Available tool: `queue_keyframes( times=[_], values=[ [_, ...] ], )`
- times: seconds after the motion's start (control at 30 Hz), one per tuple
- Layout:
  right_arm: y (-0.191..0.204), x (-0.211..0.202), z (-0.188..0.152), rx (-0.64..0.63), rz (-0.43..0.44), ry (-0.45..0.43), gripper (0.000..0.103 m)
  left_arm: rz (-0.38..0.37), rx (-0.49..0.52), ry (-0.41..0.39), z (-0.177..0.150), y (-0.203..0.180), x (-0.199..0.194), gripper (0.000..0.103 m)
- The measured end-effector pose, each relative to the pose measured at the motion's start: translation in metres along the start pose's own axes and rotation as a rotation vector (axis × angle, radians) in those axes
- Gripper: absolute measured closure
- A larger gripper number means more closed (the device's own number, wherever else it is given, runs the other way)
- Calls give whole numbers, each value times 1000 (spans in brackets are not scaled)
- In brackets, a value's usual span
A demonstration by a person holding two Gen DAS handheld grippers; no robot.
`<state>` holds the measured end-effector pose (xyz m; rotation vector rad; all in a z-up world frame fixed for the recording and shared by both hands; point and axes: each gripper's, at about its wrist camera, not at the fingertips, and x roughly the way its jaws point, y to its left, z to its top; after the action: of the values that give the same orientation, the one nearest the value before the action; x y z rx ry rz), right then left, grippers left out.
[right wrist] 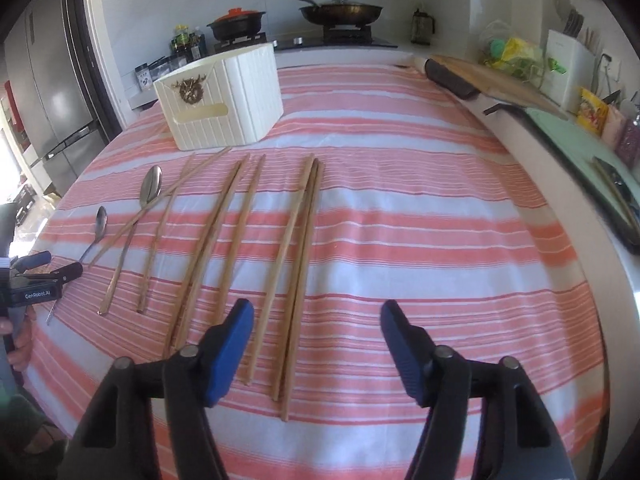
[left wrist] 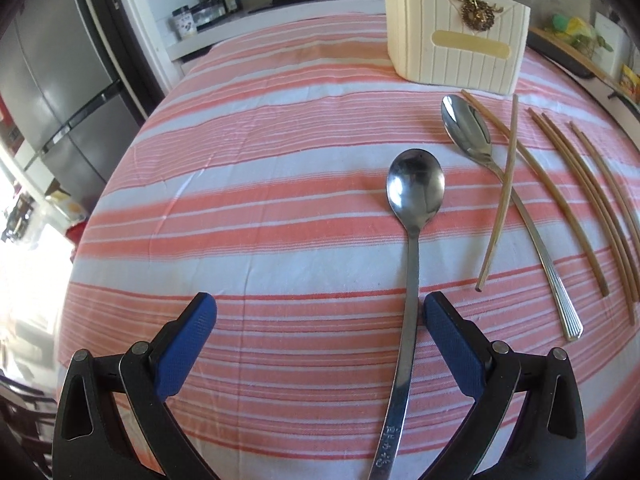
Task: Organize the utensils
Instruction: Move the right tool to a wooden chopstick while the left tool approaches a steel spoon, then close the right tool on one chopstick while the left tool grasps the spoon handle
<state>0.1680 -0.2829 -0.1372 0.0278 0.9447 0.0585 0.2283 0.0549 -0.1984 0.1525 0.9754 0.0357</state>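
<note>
A steel spoon [left wrist: 414, 216] lies on the striped cloth, its handle running between my left gripper's [left wrist: 320, 316] open blue fingers, close to the right pad [left wrist: 448, 340]. A second, larger spoon [left wrist: 470, 132] lies to its right, crossed by a wooden chopstick [left wrist: 502, 200]. Several chopsticks [right wrist: 296, 264] lie in rows on the cloth. A white ribbed holder box [right wrist: 224, 100] stands behind them; it also shows in the left wrist view [left wrist: 456, 48]. My right gripper [right wrist: 316, 320] is open and empty above the near ends of the chopsticks. My left gripper also shows in the right wrist view [right wrist: 52, 266].
The table's striped cloth [right wrist: 420, 240] stretches right to a counter edge with a cutting board [right wrist: 492, 76] and a knife [right wrist: 618, 196]. A stove with pans [right wrist: 340, 12] stands behind. A fridge [left wrist: 52, 92] stands at the left.
</note>
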Motion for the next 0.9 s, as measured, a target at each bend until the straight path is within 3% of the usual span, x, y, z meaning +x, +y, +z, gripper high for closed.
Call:
queue_keyframes(
  times=[0.03, 0.1, 0.13, 0.43, 0.67, 0.77, 0.9],
  values=[
    [1, 8, 1, -2, 11, 28, 61, 0, 12, -6, 0, -1, -1, 0],
    [2, 22, 4, -14, 8, 80, 77, -5, 21, -11, -2, -2, -3, 0],
    [3, 29, 4, -23, 0, 102, 78, -11, 20, -11, -2, 1, -4, 0],
    [4, 49, 27, -110, -35, 198, 81, -85, -21, 3, 2, 12, 7, 0],
    [24, 64, 41, -253, -76, 232, 76, -89, 54, 11, 7, 8, 6, 0],
    [22, 76, 57, -229, -44, 244, 76, -104, 108, 35, 17, 4, 9, 0],
    [16, 90, 74, -221, -20, 243, 76, -158, 107, 54, 27, 5, 17, 4]
  ],
)
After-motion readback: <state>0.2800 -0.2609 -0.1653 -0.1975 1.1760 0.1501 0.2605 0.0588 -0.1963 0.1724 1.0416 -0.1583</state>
